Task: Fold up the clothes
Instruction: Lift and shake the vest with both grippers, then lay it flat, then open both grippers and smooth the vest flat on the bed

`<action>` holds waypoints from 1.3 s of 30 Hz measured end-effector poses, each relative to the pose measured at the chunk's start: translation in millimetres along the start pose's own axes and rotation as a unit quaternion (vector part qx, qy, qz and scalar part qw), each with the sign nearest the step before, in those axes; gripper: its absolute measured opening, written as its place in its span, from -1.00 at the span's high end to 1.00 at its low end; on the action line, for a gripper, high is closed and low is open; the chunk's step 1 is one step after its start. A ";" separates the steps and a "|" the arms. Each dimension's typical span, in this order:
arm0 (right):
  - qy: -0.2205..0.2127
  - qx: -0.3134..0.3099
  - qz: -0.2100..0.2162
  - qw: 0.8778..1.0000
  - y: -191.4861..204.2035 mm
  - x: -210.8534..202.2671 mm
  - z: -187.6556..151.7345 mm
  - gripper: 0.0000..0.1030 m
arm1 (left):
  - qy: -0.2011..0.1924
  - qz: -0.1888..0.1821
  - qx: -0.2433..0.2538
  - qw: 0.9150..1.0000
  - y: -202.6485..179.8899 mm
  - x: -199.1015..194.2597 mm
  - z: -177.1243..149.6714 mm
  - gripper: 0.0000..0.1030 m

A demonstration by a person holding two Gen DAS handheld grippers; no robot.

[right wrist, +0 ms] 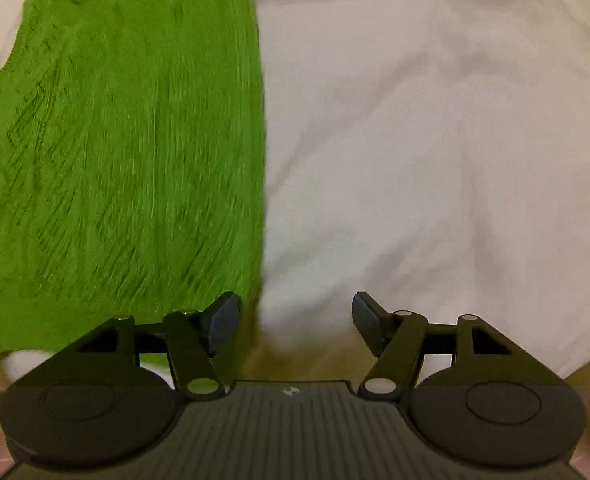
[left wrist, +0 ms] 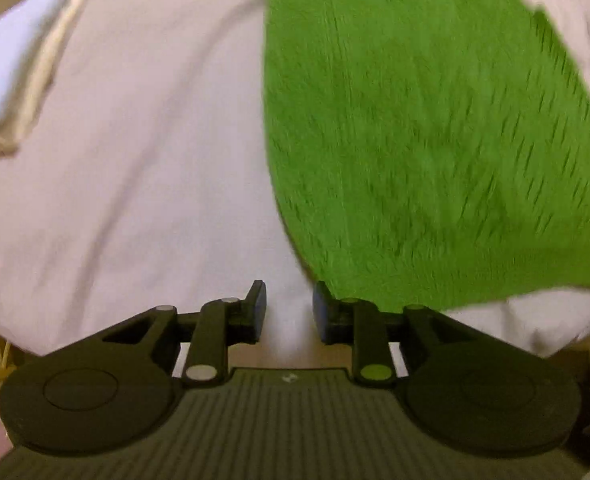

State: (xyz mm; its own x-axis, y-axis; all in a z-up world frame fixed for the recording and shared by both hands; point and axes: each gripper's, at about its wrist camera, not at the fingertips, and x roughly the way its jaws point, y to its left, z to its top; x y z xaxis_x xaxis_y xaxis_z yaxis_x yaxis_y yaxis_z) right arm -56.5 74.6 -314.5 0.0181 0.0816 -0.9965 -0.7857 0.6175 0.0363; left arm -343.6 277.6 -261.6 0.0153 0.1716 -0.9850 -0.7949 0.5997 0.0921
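A bright green knitted garment (left wrist: 427, 132) lies flat on a white sheet (left wrist: 147, 152), filling the right half of the left wrist view. Its near left corner sits just beyond my left gripper (left wrist: 289, 314), which is open with nothing between its fingers. In the right wrist view the same green garment (right wrist: 123, 152) covers the left half, its straight right edge running down toward my right gripper (right wrist: 295, 322). That gripper is open wide and empty, its left fingertip (right wrist: 223, 320) over the garment's near right corner. Both views are motion-blurred.
A folded white cloth stack (left wrist: 19, 64) rests at the far left of the sheet. The white sheet (right wrist: 435, 140) stretches wrinkled to the right of the garment. The bed's near edge drops off just below both grippers.
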 end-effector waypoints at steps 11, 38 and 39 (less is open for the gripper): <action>0.023 -0.068 0.046 0.996 44.0 46.4 82.0 0.06 | 0.021 -0.035 0.011 0.999 -36.8 70.1 76.4 0.78; -0.191 -0.071 0.144 0.968 89.9 112.4 382.1 0.30 | -0.166 -0.095 -0.061 0.980 -43.2 141.5 383.2 0.91; -0.193 -0.052 0.154 0.968 82.6 107.9 378.3 0.26 | -0.171 -0.101 -0.064 0.978 -39.8 134.3 372.7 0.89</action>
State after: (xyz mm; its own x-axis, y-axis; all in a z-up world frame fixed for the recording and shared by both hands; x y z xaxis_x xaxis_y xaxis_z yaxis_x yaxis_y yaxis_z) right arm 114.4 430.4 -390.6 -0.0127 0.5470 -0.8370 -0.8486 0.4368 0.2983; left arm -83.9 568.0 -343.3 0.3646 0.3249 -0.8726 -0.8242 0.5487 -0.1401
